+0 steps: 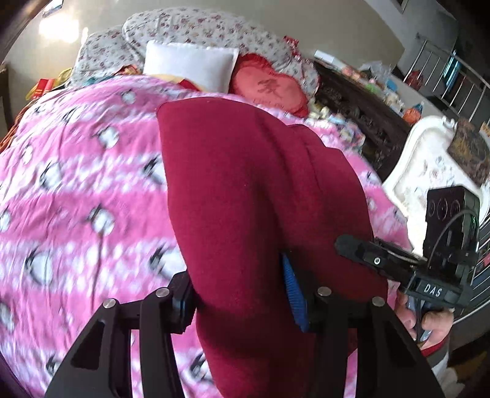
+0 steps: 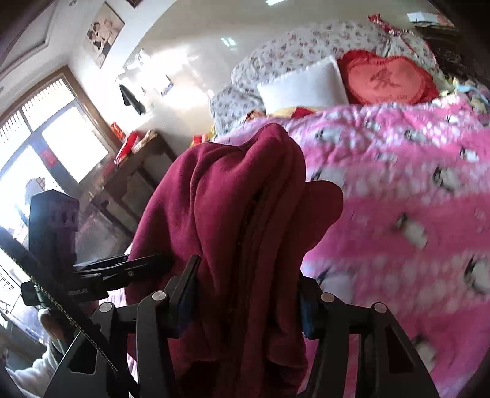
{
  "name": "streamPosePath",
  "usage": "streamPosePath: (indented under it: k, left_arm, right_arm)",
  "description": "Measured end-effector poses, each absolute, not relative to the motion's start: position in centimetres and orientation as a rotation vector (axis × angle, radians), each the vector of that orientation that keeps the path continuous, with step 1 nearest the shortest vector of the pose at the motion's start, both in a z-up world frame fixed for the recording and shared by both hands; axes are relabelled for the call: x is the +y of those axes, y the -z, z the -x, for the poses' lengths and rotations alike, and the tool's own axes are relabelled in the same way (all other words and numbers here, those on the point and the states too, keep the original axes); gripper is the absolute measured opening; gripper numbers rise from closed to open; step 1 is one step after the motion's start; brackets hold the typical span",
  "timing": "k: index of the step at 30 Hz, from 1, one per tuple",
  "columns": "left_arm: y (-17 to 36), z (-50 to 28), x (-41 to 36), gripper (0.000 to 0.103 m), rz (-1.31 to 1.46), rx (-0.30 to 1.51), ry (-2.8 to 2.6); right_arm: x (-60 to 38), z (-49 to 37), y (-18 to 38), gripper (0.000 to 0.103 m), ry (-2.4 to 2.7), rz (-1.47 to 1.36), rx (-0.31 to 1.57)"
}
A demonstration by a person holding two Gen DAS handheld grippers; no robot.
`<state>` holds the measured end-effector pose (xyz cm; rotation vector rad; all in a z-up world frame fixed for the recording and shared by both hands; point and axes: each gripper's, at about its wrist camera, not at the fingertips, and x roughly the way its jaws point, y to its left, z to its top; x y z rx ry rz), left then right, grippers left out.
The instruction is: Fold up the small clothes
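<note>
Maroon fleece garment [image 1: 260, 189], one piece, hangs lifted above the bed with its long axis running away from the cameras toward the pillows. Its bunched near end sits between both sets of tongs, and its far end rises into a rounded hump. In the right wrist view the cloth falls in several deep vertical folds.

The left tongs [image 1: 245, 294] are clamped on the near end of the garment, cloth filling the gap between the two fingers; a blue ribbed pad [image 1: 295, 294] presses its right side. The right tongs [image 2: 245, 300] are likewise clamped on a thick bundle of the same garment. From the left view, the right tongs grip the garment's right edge, with a hand [image 1: 428, 321] on the handle below.

Beneath the garment lies one pink quilt [image 1: 76, 183] with a penguin pattern, blurred. Beyond the garment, at the head of the bed, sit one white pillow [image 1: 190, 64], one red heart-shaped cushion [image 1: 269, 88] and floral pillows [image 1: 199, 27] behind them. Left of the garment in the right view is a wooden cabinet [image 2: 134, 177] under a window [image 2: 49, 128].
</note>
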<state>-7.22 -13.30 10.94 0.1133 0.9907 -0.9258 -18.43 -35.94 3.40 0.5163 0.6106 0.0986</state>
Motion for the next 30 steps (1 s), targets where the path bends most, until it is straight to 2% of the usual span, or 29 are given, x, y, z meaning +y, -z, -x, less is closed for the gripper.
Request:
streamPosePath:
  k: [5,6,7,8,12,13,16,17,18,19,22,23,24,25,26,30]
  left_arm:
    - [-5.1,7.0,-12.2,0.052,-0.16,1.069,0.829]
    - [-4.3,6.8,-12.1,0.059,-0.16,1.073,0.811]
    - [-3.9,6.8,-11.7,0.064,-0.141,1.052,0.799]
    - [-4.0,6.9,-11.3,0.07,-0.128,1.03,0.779]
    - [-5.9,7.7,-10.4,0.07,-0.135,0.943,0.72]
    - [-6.3,7.8,-10.3,0.07,-0.141,0.918,0.703]
    - [-6.8,8.3,-11.0,0.07,-0.172,0.889,0.683]
    - [-6.6,8.5,-11.2,0.07,-0.184,0.889,0.682]
    - [-6.2,8.5,-11.5,0.07,-0.198,0.893,0.678]
    - [-5.6,8.4,-11.9,0.07,-0.214,0.902,0.67]
    - [-4.6,8.4,-11.9,0.07,-0.192,0.915,0.668]
    - [-4.5,8.4,-11.8,0.072,-0.178,0.922,0.668]
    - [-4.4,8.4,-11.8,0.074,-0.168,0.926,0.667]
    - [-4.4,8.4,-11.8,0.074,-0.161,0.927,0.668]
    - [-4.4,8.6,-11.8,0.075,-0.162,0.922,0.665]
    - [-4.6,9.4,-11.9,0.076,-0.19,0.884,0.639]
  right_arm:
    - [-33.5,17.2,0.3,0.069,0.021,-0.404,0.742]
    - [-33.1,17.0,0.8,0.07,0.079,-0.352,0.768]
    - [-33.0,17.2,0.9,0.077,0.115,-0.311,0.76]
    - [-33.0,17.6,0.5,0.077,0.135,-0.292,0.74]
    - [-32.1,19.9,-2.6,0.077,0.199,-0.223,0.66]
    - [-31.6,20.5,-3.3,0.075,0.183,-0.209,0.649]
    - [-29.2,21.7,-4.5,0.056,0.043,-0.182,0.629]
    - [-28.5,22.0,-4.5,0.043,0.012,-0.174,0.629]
    - [-27.6,22.3,-4.4,0.034,-0.013,-0.151,0.627]
    - [-26.9,22.6,-3.9,0.019,-0.022,-0.126,0.628]
    - [-25.6,22.7,-1.4,0.014,-0.023,-0.06,0.693]
    - [-26.1,22.2,-0.2,0.006,0.003,-0.059,0.722]
    - [-26.9,21.8,1.1,0.004,0.044,-0.057,0.754]
    - [-27.6,21.6,1.8,0.005,0.079,-0.045,0.765]
    - [-28.3,21.6,2.3,0.012,0.102,-0.05,0.774]
    - [-29.9,21.8,2.5,0.014,0.065,-0.16,0.771]
